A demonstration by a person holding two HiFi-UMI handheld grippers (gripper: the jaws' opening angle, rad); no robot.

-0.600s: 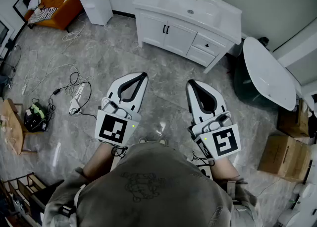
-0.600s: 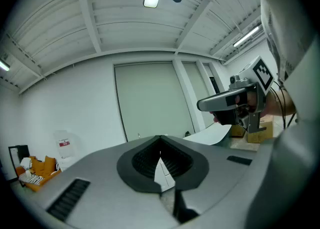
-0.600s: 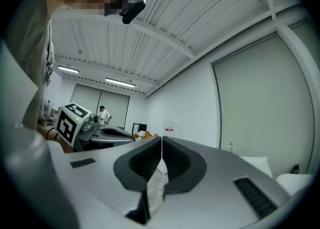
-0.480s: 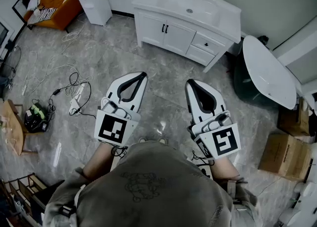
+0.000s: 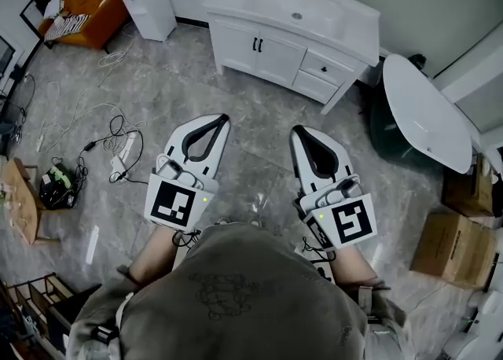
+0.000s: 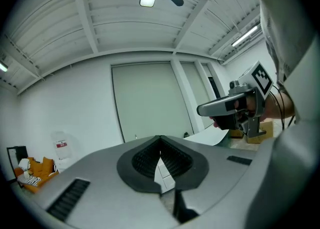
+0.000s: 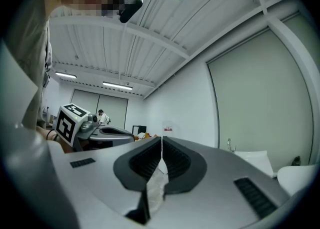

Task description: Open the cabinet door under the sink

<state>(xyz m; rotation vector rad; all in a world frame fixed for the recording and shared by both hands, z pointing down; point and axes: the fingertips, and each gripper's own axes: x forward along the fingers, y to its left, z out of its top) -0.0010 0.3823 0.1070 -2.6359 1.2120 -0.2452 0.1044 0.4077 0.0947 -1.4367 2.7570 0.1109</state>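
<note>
The cabinet (image 5: 292, 32) stands far off with both doors (image 5: 279, 58) shut. A cardboard box (image 5: 452, 247) at the right looks closed. Compared with the earlier frame, the view has slid only slightly – the doors stayed shut. The cabinet's long side runs left to right, and its front faces the person. The left gripper (image 5: 225, 118) and right gripper (image 5: 296, 131) are fully closed and empty, well apart from the cabinet.

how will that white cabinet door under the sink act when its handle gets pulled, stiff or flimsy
The cabinet door looks like a rigid painted panel, so it should probably swing as one stiff piece. Its black handle is small and thin, so a grip may slip off. The vanity looks bulky and stands on the floor, so it's unlikely to shift.
</note>
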